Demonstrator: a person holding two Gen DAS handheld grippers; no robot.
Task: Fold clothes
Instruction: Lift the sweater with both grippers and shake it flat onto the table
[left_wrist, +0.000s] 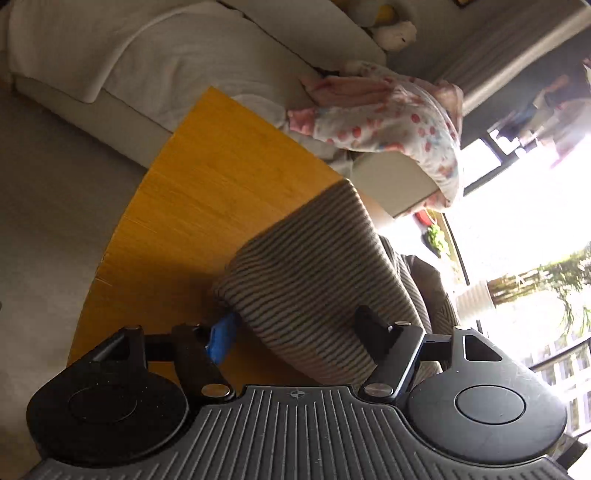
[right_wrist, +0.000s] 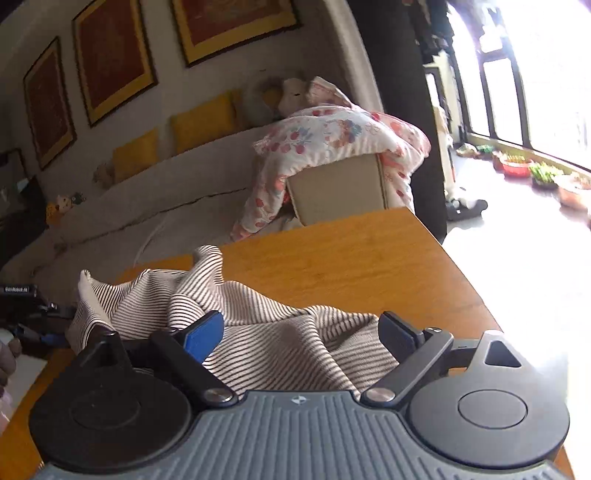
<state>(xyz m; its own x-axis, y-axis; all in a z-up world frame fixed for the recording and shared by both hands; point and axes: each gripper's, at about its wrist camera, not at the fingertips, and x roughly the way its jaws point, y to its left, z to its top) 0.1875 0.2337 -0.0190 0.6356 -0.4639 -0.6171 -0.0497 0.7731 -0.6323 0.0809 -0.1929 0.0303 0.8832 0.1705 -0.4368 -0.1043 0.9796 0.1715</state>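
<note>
Both claws stand spread over the rumpled brown-and-white striped knit garment on the orange wooden table: right gripper straddles its near edge, left gripper its bunched end.

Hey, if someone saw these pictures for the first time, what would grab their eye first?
Probably the striped garment, bunched on the orange wooden table right in front of both open grippers. Next, the flower-print blanket draped over the sofa arm behind the table, and the glaring bright window on the right.
</note>
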